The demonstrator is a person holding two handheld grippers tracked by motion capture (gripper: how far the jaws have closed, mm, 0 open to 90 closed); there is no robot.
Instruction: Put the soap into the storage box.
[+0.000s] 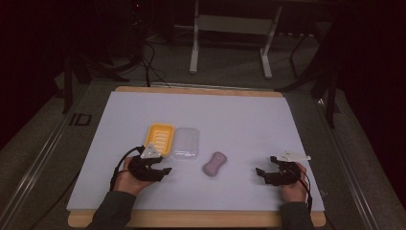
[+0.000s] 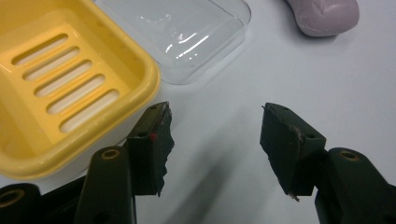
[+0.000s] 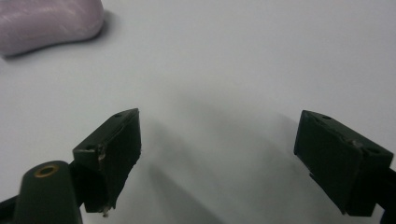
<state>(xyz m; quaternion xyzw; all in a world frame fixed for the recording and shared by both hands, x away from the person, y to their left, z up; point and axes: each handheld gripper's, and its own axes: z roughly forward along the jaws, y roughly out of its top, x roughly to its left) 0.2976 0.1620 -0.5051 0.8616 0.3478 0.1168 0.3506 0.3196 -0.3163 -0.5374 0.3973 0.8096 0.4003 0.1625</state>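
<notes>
Both pairs of tongs rested low over the white table (image 1: 239, 115) with nothing between their jaws. At the left, the left gripper (image 1: 160, 171) stood with its jaws well apart; the yellow soap dish (image 1: 159, 138), slotted floor up, lay just ahead of it and to its own left, its near corner almost touching the left jaw in the left gripper view (image 2: 70, 88). The clear lid (image 1: 186, 143) lay beside the dish, touching or nearly touching it, ahead of the same gripper. The pink soap bar (image 1: 215, 164), waisted in the middle, lay between the two grippers, ahead and to the right of the left one, its long axis slanting away from the person and toward the right. The right gripper (image 1: 262, 173), jaws likewise spread and empty, had the bar ahead and to its left (image 3: 46, 23). The bar appeared somewhat nearer the right gripper, which would probably have to close across the bar's narrow waist.
</notes>
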